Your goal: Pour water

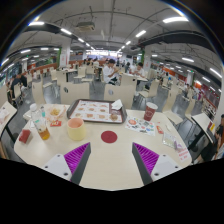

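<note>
My gripper (111, 157) is open and empty, its two purple pads (77, 155) held wide apart over the pale table (110, 170). A dark red round coaster (109, 137) lies on the table just ahead, between the fingers. To the left beyond the left finger stand a clear bottle (34, 116) with a white cap, a bottle of amber liquid (42, 128), a yellowish cup (76, 128) and a small cup (55, 117). Right of the tray stands a red cup (149, 112).
A brown tray (95, 111) with several round items lies at the table's far side. A red can (25, 135) stands at the far left. Small packets (159, 128) lie to the right. A person (108, 73) sits beyond, among canteen tables and chairs.
</note>
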`<state>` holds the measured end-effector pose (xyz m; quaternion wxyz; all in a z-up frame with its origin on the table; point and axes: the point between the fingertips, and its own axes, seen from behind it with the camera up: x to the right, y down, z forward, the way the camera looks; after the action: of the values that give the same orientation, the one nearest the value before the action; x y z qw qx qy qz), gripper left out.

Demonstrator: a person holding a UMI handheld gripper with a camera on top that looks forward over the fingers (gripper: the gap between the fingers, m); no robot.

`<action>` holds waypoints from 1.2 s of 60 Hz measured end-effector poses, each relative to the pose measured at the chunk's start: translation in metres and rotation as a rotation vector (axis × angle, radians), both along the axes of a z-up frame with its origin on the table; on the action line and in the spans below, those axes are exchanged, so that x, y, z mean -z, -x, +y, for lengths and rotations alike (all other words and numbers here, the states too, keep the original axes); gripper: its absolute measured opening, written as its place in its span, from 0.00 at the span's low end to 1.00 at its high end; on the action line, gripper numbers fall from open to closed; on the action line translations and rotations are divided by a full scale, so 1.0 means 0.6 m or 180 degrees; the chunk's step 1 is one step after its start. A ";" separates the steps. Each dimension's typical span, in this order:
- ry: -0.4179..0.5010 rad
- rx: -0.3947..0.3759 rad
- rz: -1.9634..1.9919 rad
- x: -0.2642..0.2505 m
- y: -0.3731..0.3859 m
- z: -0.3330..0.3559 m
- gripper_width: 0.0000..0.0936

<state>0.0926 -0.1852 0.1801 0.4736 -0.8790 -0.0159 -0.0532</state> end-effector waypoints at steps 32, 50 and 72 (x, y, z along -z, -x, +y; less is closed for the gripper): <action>0.0222 -0.0083 0.0083 0.078 0.186 -0.054 0.90; 0.0124 -0.0406 0.0387 0.126 0.456 -0.017 0.91; -0.0448 -0.0321 0.0511 0.132 0.601 0.184 0.90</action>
<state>-0.2682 -0.0746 0.1010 0.5359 -0.8431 -0.0183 0.0403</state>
